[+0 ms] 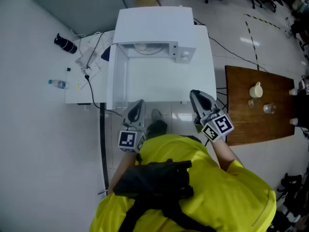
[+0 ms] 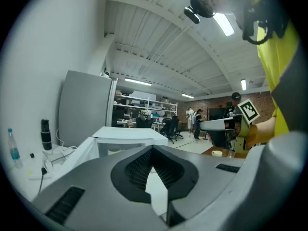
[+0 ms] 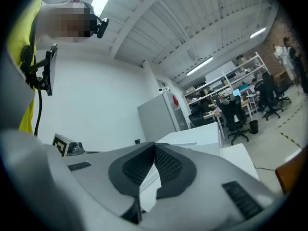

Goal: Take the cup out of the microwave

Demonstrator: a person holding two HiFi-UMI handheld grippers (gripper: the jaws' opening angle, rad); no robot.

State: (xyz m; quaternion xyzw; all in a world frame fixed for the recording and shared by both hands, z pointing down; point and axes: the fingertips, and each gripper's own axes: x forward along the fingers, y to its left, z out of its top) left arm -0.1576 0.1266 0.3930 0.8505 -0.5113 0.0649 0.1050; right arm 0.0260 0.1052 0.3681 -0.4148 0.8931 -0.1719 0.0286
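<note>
A white microwave [image 1: 154,25] stands at the back of a white table [image 1: 164,88], its door [image 1: 117,76] swung open to the left, and no cup shows in its cavity. A white cup [image 1: 256,90] sits on the brown wooden table [image 1: 241,124] to the right. My left gripper [image 1: 136,111] and right gripper [image 1: 200,100] hover over the white table's near edge, both shut and holding nothing. The left gripper view shows shut pads [image 2: 144,170] before the microwave [image 2: 127,136], with the cup [image 2: 217,153] far right. The right gripper view shows shut pads [image 3: 166,165].
A black bottle [image 1: 65,43], a plastic water bottle [image 1: 57,83] and cables [image 1: 89,57] lie left of the microwave. A grey cabinet [image 1: 77,1] stands behind them. A clear glass [image 1: 269,108] sits near the cup. Office chairs stand at the far side.
</note>
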